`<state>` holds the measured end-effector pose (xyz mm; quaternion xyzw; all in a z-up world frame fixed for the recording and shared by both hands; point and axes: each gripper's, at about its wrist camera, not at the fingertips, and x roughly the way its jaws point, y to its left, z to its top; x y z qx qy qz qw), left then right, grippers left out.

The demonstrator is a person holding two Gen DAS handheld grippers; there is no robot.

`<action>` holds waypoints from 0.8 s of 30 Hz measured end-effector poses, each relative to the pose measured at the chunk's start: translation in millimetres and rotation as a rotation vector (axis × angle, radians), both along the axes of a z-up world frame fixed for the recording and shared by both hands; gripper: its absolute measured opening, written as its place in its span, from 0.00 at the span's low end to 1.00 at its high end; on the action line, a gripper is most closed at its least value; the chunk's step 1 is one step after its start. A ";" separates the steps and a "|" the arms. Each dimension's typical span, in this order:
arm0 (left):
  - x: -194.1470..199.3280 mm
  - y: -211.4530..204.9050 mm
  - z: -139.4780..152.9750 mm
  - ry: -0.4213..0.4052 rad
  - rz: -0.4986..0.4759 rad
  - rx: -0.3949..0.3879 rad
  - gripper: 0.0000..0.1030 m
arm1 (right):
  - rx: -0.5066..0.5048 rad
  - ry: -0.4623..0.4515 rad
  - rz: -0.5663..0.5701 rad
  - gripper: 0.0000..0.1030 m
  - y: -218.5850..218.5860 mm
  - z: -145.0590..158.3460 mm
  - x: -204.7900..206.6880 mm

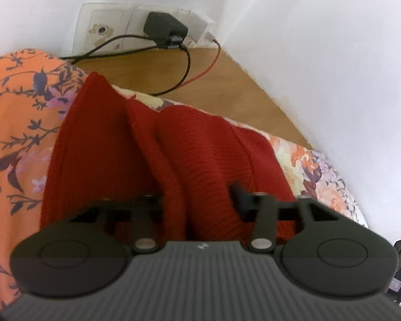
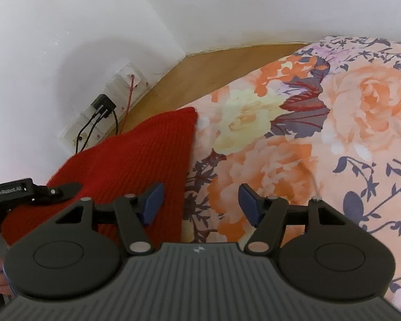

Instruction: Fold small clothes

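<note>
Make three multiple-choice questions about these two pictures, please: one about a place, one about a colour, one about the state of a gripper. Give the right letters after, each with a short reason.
1. Where does the knitted garment lie?
A. on the floral bedcover
B. on the wooden floor
C. on a chair

2. What colour is the thin cable that runs beside the black ones?
A. white
B. red
C. blue

3. How does the right gripper stand?
A. shut on the garment
B. open, holding nothing
C. shut on a cable

Answers:
1 A: the red knit rests on the floral bedcover, with the wooden floor beyond it.
2 B: the left wrist view shows a red cable leading from the wall sockets across the floor.
3 B: its blue pads stand wide apart over the bedcover, with nothing between them.
</note>
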<state>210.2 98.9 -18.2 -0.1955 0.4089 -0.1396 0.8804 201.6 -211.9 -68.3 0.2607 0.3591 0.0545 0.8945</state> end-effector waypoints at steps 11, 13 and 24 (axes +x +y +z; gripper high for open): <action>-20.0 28.5 49.5 -0.159 -0.044 -0.040 0.23 | 0.106 -0.075 0.091 0.66 22.3 19.4 -6.5; -23.3 42.0 52.9 -0.168 -0.021 -0.042 0.23 | 0.103 -0.094 0.138 0.66 35.3 26.9 -7.1; -36.0 107.3 3.1 -0.045 0.087 -0.025 0.29 | -0.036 -0.103 0.329 0.67 101.8 41.5 -7.1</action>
